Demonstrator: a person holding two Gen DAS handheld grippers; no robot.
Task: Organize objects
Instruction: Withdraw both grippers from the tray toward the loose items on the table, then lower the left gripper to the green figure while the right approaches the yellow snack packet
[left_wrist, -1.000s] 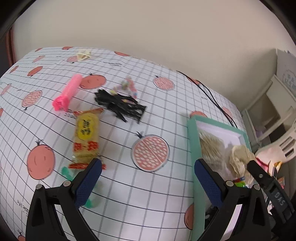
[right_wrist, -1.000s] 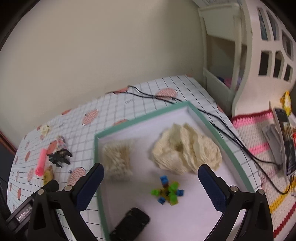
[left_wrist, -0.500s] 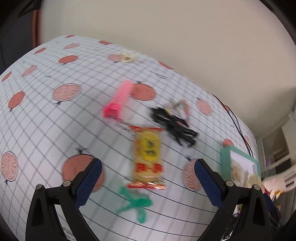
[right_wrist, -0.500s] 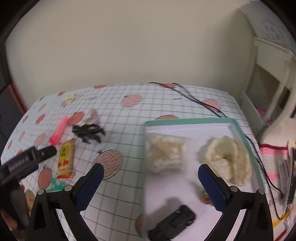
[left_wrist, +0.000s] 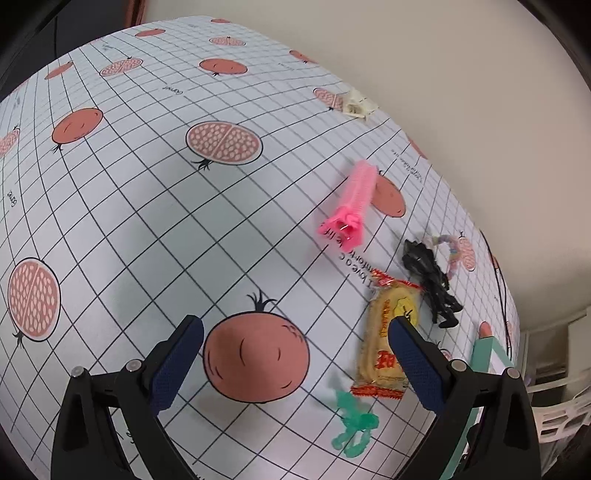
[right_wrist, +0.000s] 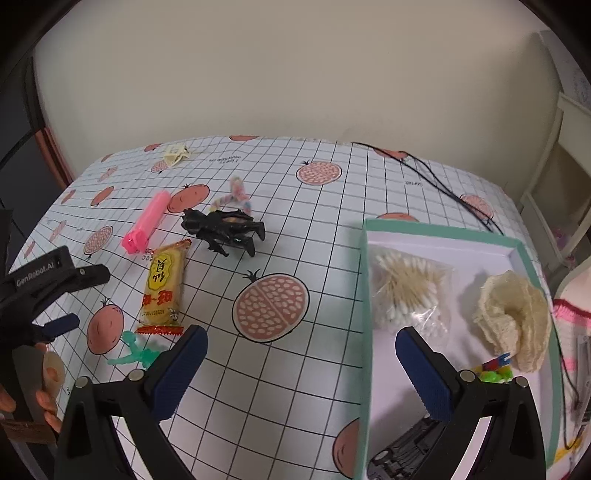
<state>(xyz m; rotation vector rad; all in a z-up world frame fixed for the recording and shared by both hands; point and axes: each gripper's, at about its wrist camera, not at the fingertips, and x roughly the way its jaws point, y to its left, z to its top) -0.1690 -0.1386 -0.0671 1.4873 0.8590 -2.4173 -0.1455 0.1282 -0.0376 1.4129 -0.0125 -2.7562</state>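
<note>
Loose items lie on the pomegranate-print cloth: a yellow snack packet, a pink clip, a black toy, a green plastic figure and a pastel bracelet. My left gripper is open and empty, just left of the packet. My right gripper is open and empty, straddling the left rim of the green tray. The tray holds a bag of cotton swabs, a cream knitted piece, small coloured bricks and a black object.
A small cream object sits near the table's far edge by the wall. A black cable runs across the far right corner. White furniture stands to the right. A hand holds the left gripper.
The left gripper has swung left, away from the tray, to the cloth beside the packet. The right gripper has pulled back from over the tray and turned left toward the loose items.
</note>
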